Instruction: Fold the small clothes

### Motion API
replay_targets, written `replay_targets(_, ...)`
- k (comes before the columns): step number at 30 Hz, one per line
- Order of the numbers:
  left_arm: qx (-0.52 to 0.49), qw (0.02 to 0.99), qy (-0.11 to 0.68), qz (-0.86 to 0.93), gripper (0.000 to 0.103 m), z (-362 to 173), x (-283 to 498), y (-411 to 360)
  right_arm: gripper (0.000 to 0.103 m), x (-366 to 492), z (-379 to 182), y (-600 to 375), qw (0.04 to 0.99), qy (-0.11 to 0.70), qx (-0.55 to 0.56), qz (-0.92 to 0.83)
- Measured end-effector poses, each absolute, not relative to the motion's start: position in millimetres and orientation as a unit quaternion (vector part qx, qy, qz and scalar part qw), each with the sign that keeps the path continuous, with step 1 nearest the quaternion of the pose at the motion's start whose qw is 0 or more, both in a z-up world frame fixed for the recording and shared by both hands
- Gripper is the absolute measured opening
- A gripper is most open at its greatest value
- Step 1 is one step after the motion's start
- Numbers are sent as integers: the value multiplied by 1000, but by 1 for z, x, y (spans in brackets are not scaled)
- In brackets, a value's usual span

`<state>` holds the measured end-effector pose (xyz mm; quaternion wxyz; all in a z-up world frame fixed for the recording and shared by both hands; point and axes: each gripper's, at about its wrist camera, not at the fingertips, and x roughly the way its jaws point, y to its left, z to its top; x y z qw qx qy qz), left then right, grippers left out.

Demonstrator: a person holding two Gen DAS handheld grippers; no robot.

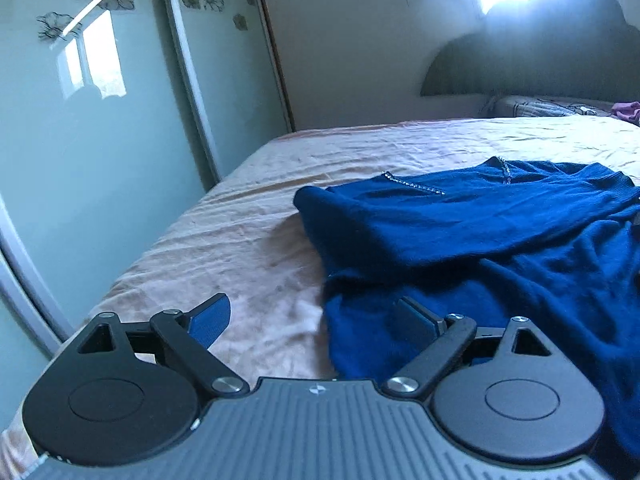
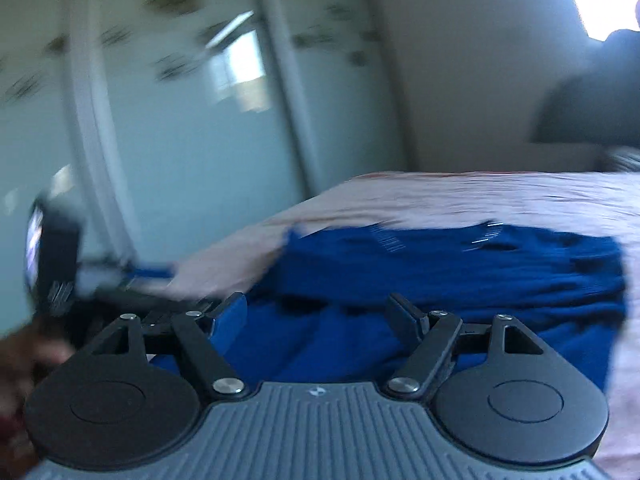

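A dark blue knit top (image 1: 480,240) with a sparkly trim at the neckline lies partly folded on the pink bedsheet (image 1: 248,232). My left gripper (image 1: 316,312) hovers over the top's near left edge, jaws wide, nothing between the fingers. The right wrist view is blurred by motion. There my right gripper (image 2: 318,316) stands open above the blue top (image 2: 460,280), with only cloth lying beneath it, none pinched. The left gripper (image 2: 132,276) shows at that view's left edge, held by a hand (image 2: 28,356).
Sliding wardrobe doors (image 1: 100,120) with flower prints stand close along the bed's left side. A dark rounded headboard (image 1: 540,52) and a pillow (image 1: 540,108) lie at the far end, with a purple item (image 1: 626,111) beside it. Bright window light glares from behind.
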<state>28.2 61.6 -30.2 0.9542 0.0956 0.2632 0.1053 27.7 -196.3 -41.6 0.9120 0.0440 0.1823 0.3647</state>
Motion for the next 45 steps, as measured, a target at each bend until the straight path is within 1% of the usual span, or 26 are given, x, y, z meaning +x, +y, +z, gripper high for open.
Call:
replay_targets(4,44,959,253,118,93,-28,-2,66,77,16,-57,-181,899,215,15,381)
replay_targets(7,44,960,238,142,95,-38,-22,60,77,16,-68,-184,893,244,18,378)
replay_targets(9,79,956,229,163,95,-50,-32,50,77,15,-70,-184,888,248,27,385)
replay_targets(11,151,946,197,207,96,-66,-42,36,77,11,-69,-177,885,238,20,399)
replay_targets(13,223,926,178,246,97,-77,-45,20,79,12,-75,-165,880,250,-2,404)
replay_targets(14,241,922,170,252,97,-80,-45,15,79,14,-76,-159,879,258,-17,401)
replay_targets(18,261,913,167,267,99,-82,-38,11,79,0,-68,-166,891,228,-42,391)
replay_targets(21,285,899,183,278,99,-87,-29,12,79,-9,-48,-204,900,211,-11,382)
replay_targets(23,300,895,174,281,99,-90,-30,8,79,-18,-32,-236,910,202,3,362)
replay_targets(24,310,893,167,281,99,-91,-32,5,81,-23,-26,-252,914,200,9,352)
replay_targets(25,317,891,164,282,99,-94,-32,4,86,-28,-21,-268,918,201,15,342)
replay_targets(27,321,890,169,277,99,-95,-31,3,88,-36,-18,-290,923,212,19,321)
replay_targets(33,296,900,213,240,95,-90,-24,14,88,-48,-52,-318,920,280,9,275)
replay_targets(36,213,920,262,200,94,-73,-26,39,88,-40,-68,-327,925,291,12,245)
replay_targets(37,178,926,273,191,95,-65,-29,51,88,-36,-70,-333,926,294,21,235)
replay_targets(40,100,935,277,198,95,-49,-38,86,88,-34,-69,-350,929,275,57,241)
replay_targets(43,91,929,304,191,95,-55,-37,98,88,-29,-73,-358,923,284,83,246)
replay_targets(45,112,926,312,179,95,-61,-40,92,88,-31,-76,-355,920,300,60,245)
